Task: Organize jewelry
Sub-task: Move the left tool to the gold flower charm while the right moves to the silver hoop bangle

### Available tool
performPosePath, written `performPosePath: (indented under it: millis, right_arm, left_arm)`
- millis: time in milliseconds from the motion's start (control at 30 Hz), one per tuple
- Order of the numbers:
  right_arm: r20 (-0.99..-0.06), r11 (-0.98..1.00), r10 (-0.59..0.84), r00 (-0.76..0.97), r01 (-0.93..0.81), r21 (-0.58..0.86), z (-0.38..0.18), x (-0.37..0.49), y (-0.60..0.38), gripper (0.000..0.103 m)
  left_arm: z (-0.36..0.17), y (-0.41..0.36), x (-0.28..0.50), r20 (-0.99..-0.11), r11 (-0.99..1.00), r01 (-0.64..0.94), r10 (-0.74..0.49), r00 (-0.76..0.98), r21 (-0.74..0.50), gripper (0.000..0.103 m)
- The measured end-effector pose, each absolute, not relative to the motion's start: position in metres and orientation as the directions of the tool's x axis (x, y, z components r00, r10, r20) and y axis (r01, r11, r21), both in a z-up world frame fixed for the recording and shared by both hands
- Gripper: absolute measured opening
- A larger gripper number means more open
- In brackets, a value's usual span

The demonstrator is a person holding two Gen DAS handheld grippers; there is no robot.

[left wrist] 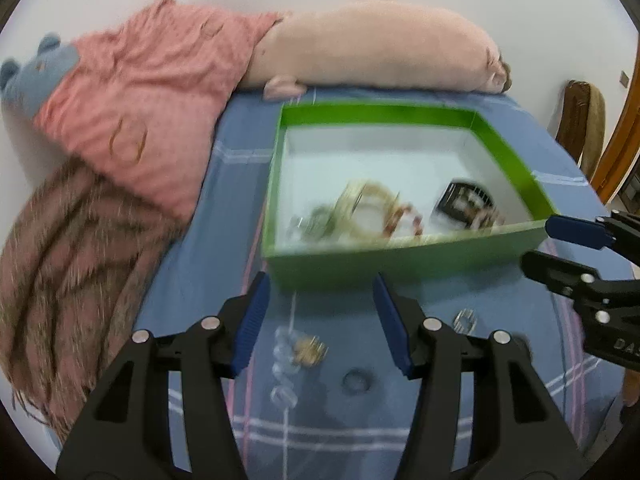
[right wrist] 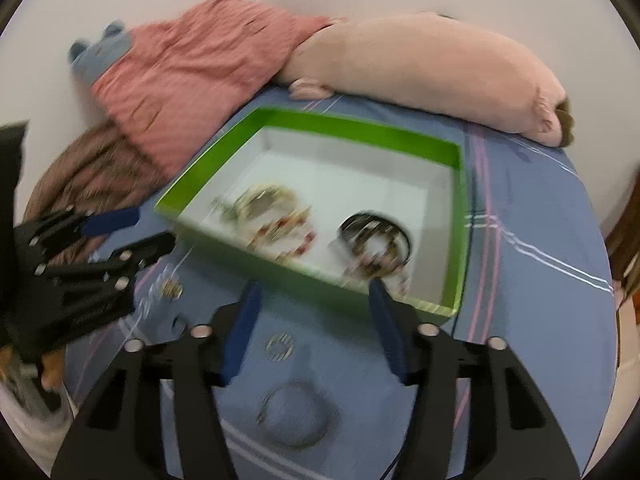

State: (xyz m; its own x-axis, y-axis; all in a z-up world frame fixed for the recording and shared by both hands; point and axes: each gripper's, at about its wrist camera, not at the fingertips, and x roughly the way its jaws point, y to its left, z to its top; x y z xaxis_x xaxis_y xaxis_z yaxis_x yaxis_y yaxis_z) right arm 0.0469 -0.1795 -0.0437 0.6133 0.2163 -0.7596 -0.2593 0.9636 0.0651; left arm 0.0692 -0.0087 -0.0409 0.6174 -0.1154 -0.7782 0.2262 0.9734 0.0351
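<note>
A green box (left wrist: 400, 264) with a white floor sits on the blue plaid bed; it also shows in the right wrist view (right wrist: 256, 260). Inside lie gold bangles (left wrist: 368, 204), red-beaded bracelets (right wrist: 288, 232) and a dark bracelet (right wrist: 376, 236). On the sheet before the box lie a clear-bead and gold piece (left wrist: 296, 352), a dark ring (left wrist: 356, 380), a small sparkly ring (left wrist: 464, 320) (right wrist: 280, 346) and a thin bangle (right wrist: 294, 418). My left gripper (left wrist: 320, 320) is open and empty above the bead piece. My right gripper (right wrist: 316, 328) is open and empty above the sparkly ring.
A pink blanket (left wrist: 152, 92), a brown fringed throw (left wrist: 60, 264), a blue plush toy (left wrist: 36, 72) and a long pink plush pillow (left wrist: 372, 48) line the wall at the back and left. The bed's right edge (right wrist: 600, 280) drops off near a wooden door frame.
</note>
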Motion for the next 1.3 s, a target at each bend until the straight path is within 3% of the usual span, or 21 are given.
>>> performPosePath:
  millis: [167,633,667,733,800,967,1100,1300]
  right_arm:
    - [-0.831,0.941,0.229,0.507,-0.334,0.056,-0.07,0.035,-0.165,0.047]
    - [-0.906,0.961,0.169,0.388,-0.268,0.064,-0.117,0.015,-0.201,0.047]
    - [-0.906,0.961,0.165,0.391,-0.272,0.057,-0.118,0.014,-0.198,0.045]
    - [-0.91,0.959,0.131,0.393,-0.282,0.016,-0.122,0.015,-0.193,0.012]
    - [-0.911,0.953,0.107,0.397,-0.303,-0.02,-0.123,0.016,-0.187,0.006]
    - [-0.9,0.953,0.102,0.424,-0.3,-0.033,-0.121,0.016,-0.185,0.003]
    - [-0.879,0.955,0.139,0.457,-0.296,-0.003,-0.118,0.022,-0.188,0.003]
    - [-0.864,0.951,0.185,0.469,-0.308,0.036,-0.122,0.03,-0.19,0.003]
  left_arm:
    - [-0.063,0.008,0.068,-0.815,0.98,0.2,-0.099,0.571,0.022,0.055]
    - [-0.096,0.003,0.08,-0.857,0.985,0.171,-0.069,0.51,0.022,0.054]
    - [-0.098,0.001,0.079,-0.858,0.985,0.172,-0.068,0.509,0.024,0.052]
    - [-0.102,0.0,0.08,-0.862,0.985,0.172,-0.067,0.503,0.024,0.044]
    - [-0.107,0.001,0.081,-0.868,0.987,0.163,-0.074,0.49,0.008,0.04]
    - [-0.106,0.002,0.077,-0.848,0.992,0.126,-0.071,0.525,-0.005,0.034]
    - [-0.107,0.003,0.07,-0.811,0.997,0.036,0.031,0.584,0.064,0.029]
    - [-0.104,0.004,0.059,-0.804,0.998,0.057,-0.017,0.595,0.021,0.03]
